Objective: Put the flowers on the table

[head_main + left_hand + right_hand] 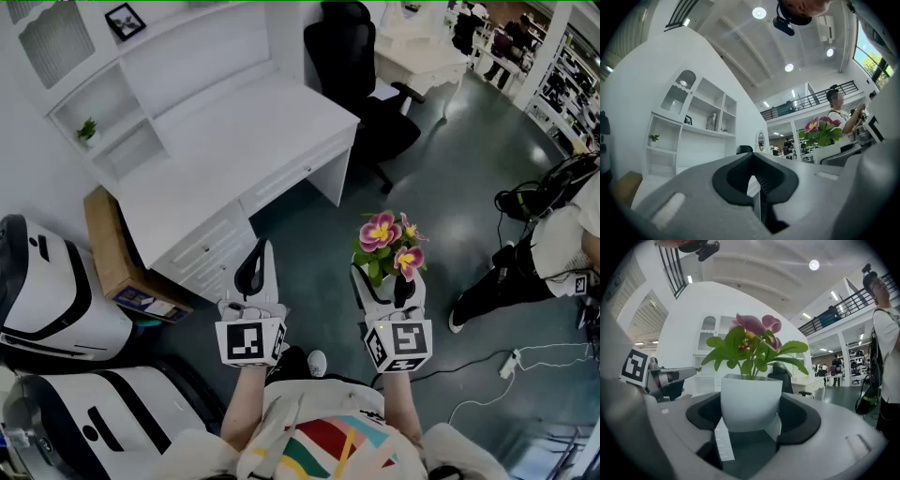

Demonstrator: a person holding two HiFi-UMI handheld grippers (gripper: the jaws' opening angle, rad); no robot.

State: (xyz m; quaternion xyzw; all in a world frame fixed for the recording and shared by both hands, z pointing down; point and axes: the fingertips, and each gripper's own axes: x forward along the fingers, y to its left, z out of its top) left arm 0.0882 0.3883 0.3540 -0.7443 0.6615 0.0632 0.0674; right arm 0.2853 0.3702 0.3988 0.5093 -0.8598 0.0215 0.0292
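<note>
Your right tongs [388, 286] are clamped on the small white rounded pot [751, 399], with a pad on either side of its wall. They carry it upright in the air over the grey floor [450, 187]. In the pot stand the pink-and-yellow flowers [386, 242] with green leaves; any soil seems hidden below the rim. Your left tongs [261, 255], just beside, are closed on nothing. You are in the carrying step. Next, swing the pot forward and left to the white bench [234, 141] ahead of the left tongs. Lower it onto a bare patch, then let go.
</note>
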